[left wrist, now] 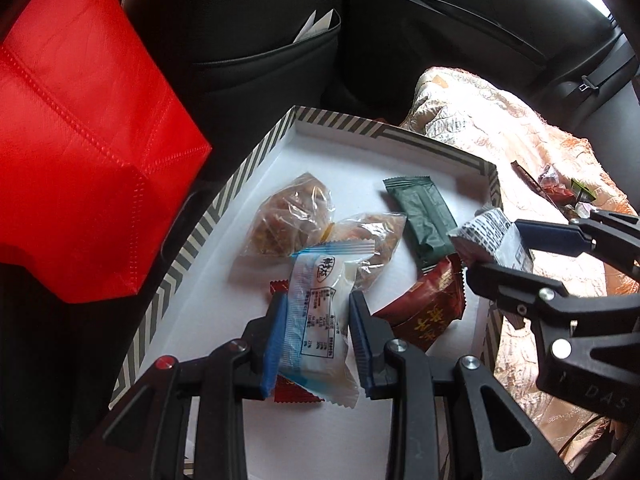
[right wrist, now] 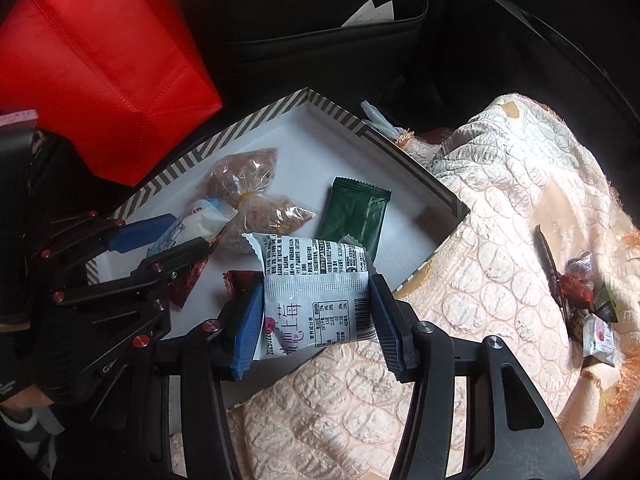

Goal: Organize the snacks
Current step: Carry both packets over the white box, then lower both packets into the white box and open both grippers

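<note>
The left tool (left wrist: 318,334) is pinching a white-and-blue snack packet (left wrist: 320,320) between its blue pads, holding it low over the near end of the striped box (left wrist: 168,280). The right tool (right wrist: 312,320) is clamped on a white printed packet (right wrist: 316,292) with red characters on it, poised over the box's right-hand wall, half above the quilted blanket (right wrist: 500,200) that the box sits on.

Inside the box lie two clear bags of brown snacks (left wrist: 294,216), a green wrapper (left wrist: 424,216) and a dark red packet (left wrist: 428,308). A red fabric bag (left wrist: 88,140) stands just beside the box, against the dark seat back. Off on the blanket, well apart from the box, a small heap of loose snacks (right wrist: 588,300) is waiting.

This looks like the drop-off step — both packets have arrived at the box and neither is let go yet. The next move, I'd judge, calls for spreading each tool over a bare patch of the white floor, the right one first shifting further inward so its packet doesn't catch the wall — then going back for the heap.
</note>
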The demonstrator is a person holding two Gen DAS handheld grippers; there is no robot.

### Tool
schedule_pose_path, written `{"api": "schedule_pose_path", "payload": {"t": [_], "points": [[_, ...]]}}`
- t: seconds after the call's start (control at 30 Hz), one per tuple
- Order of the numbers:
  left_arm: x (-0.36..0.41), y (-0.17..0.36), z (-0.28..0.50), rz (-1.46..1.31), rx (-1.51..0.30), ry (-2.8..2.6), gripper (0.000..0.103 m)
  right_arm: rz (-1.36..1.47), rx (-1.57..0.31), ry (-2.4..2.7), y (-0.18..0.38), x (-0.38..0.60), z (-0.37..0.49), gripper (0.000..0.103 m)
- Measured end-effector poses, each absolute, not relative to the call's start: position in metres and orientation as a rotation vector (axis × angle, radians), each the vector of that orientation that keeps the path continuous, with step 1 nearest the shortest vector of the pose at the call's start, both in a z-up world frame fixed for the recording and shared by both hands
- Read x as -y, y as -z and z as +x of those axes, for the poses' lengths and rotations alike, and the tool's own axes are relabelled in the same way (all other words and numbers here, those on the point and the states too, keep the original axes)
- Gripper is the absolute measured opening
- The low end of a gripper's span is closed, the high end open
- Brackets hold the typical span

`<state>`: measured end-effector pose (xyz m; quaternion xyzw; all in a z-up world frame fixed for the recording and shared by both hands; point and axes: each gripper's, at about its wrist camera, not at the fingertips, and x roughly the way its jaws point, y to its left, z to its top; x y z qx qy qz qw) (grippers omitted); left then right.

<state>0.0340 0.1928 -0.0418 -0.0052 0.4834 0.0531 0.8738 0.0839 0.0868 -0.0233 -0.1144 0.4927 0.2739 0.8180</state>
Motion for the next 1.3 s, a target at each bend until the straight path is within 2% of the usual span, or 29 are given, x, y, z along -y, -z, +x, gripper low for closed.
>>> {"api": "schedule_pose_path", "payload": {"t": [0.9,1.07,1.13,1.2,1.23,1.3], "points": [[-0.194,0.058,0.040,-0.011,-1.056,-0.127,0.033,-0.300,-1.084,-0.535,0.051,-0.117,0.121,0.051],[-0.192,0.057,0.041,0.003,-1.053,-0.136,0.035,-0.277,-1.102,-0.551,0.053,-0.117,0.123,0.056],[-0.192,0.057,0.040,0.005,-1.053,-0.139,0.038,-0.264,-1.095,-0.558,0.053,-0.116,0.122,0.056],[-0.191,0.056,0.040,0.004,-1.051,-0.141,0.047,-0.260,-1.089,-0.564,0.052,-0.115,0.121,0.056],[-0.192,0.055,0.039,0.001,-1.046,-0.141,0.055,-0.255,-1.087,-0.567,0.051,-0.115,0.121,0.057],[-0.192,0.051,0.038,-0.006,-1.033,-0.135,0.061,-0.234,-1.082,-0.570,0.048,-0.111,0.119,0.059]]}}
